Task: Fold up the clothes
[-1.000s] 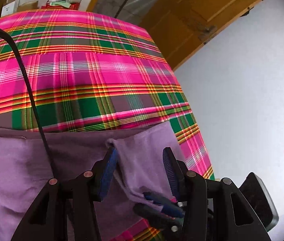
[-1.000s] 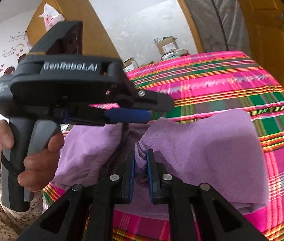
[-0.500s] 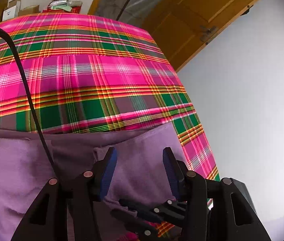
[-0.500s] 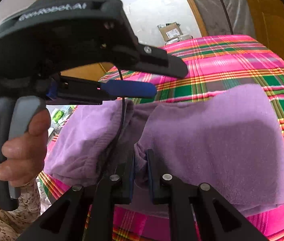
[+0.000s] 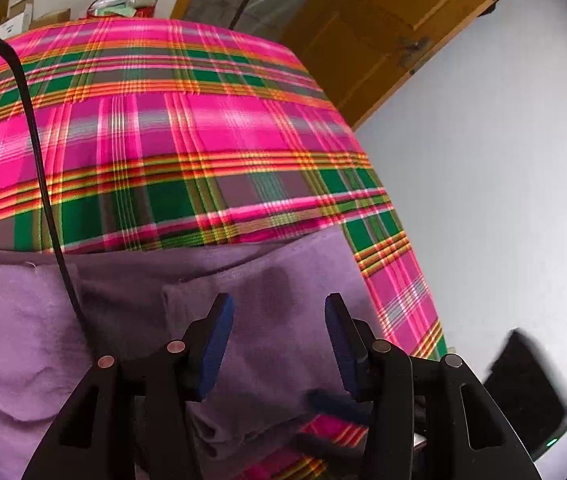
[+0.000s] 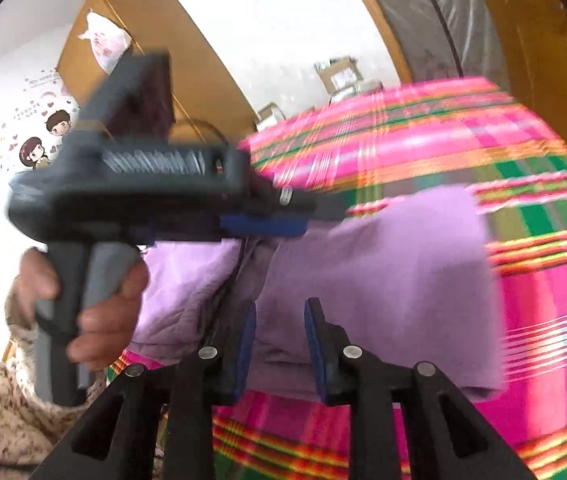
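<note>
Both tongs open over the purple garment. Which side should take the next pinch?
Probably left. The left tongs sit open right over a raised fold of the purple garment, in a sharp view. The right tongs are open too, but that view is motion-blurred.

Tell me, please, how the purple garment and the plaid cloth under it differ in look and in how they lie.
The purple garment is plain, one colour, with a fuzzy nap; the plaid cloth is striped in pink, green and orange. The garment is folded over on itself, with creases and a doubled edge; the plaid cloth lies spread smooth. The garment covers only the near part; the plaid cloth reaches well beyond it. Both are fabric, and the garment rests on the cloth.
</note>
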A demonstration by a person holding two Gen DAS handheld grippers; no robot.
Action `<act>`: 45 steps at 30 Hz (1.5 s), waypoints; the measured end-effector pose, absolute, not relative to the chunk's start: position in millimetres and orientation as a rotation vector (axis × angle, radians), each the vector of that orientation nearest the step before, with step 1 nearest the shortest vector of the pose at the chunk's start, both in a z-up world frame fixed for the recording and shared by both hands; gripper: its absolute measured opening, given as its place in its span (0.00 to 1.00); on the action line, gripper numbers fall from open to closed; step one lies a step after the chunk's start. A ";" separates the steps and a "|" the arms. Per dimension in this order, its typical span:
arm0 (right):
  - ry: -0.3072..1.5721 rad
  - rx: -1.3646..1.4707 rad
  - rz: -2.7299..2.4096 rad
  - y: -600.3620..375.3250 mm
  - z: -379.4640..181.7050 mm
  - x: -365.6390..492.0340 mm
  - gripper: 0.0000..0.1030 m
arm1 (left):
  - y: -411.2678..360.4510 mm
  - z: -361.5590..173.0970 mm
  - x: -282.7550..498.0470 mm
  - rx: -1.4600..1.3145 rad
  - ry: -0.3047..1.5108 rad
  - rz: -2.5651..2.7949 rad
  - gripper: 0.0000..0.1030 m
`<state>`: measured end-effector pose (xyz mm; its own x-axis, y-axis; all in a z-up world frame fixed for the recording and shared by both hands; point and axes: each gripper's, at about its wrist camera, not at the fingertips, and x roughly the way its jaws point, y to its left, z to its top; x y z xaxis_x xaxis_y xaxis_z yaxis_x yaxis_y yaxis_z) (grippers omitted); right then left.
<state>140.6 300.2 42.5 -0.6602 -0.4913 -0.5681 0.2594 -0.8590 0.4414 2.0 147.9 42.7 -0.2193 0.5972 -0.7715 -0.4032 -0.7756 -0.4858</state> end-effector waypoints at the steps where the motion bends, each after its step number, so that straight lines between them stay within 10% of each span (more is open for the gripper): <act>1: -0.438 0.970 -2.543 308.6 45.9 145.6 0.25 | 147.5 40.6 1.6 -1.412 -0.242 2.030 0.48; 6: -0.374 0.958 -2.770 344.5 50.8 162.1 0.40 | 147.3 34.8 0.8 -1.428 -0.255 2.032 0.48; 19: -0.574 1.164 -2.797 378.3 4.1 145.4 0.32 | 141.1 17.8 -0.5 -1.491 -0.252 2.033 0.48; 45: -0.044 1.065 -2.654 264.0 28.3 128.2 0.32 | 94.8 58.7 76.0 -1.395 -0.256 2.196 0.48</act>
<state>128.2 264.0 28.3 -0.6889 -0.2691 -0.6731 0.2465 -0.9602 0.1316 76.0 94.8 58.7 -0.3330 0.5203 -0.7864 -0.3256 -0.8461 -0.4219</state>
